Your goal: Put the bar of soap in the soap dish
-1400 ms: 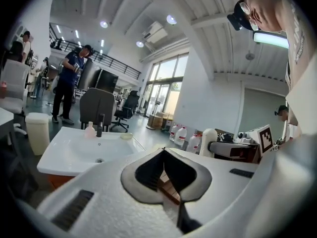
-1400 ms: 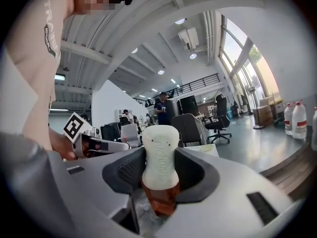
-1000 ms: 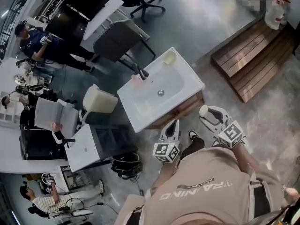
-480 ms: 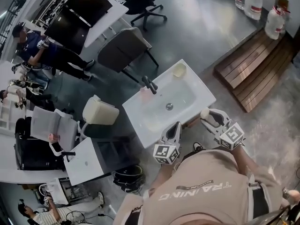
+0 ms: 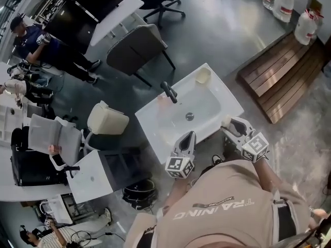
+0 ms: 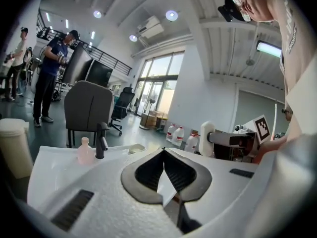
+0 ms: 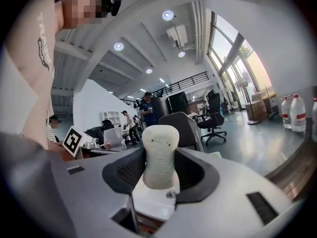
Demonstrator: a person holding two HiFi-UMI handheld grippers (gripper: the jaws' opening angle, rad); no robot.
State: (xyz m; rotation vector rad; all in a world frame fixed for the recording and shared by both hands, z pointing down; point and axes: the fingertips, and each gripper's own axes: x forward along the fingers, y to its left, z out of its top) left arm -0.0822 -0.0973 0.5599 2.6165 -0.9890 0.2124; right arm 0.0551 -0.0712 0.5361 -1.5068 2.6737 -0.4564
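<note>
"TRAINING" is printed across the person's beige shirt [image 5: 214, 206], and each claw carries a cube with black-and-white square markers. The right claw [image 7: 159, 170] is clamped on the bar of soap [image 7: 159, 152], a matt cream bar with rounded ends and a slight waist, upright between dark ribbed pads. The head view places it at the near edge of the glossy white sink [image 5: 155, 123]. The left claw [image 6: 164, 168] is closed on nothing, its tips meeting. The shallow cream soap dish [image 5: 202, 75] sits at the sink's far corner, well apart from the soap. The left gripper view shows a pale pink capped bottle [image 6: 84, 151] just beside the black faucet [image 6: 101, 140]; the head view gives only a pink smudge there.
</note>
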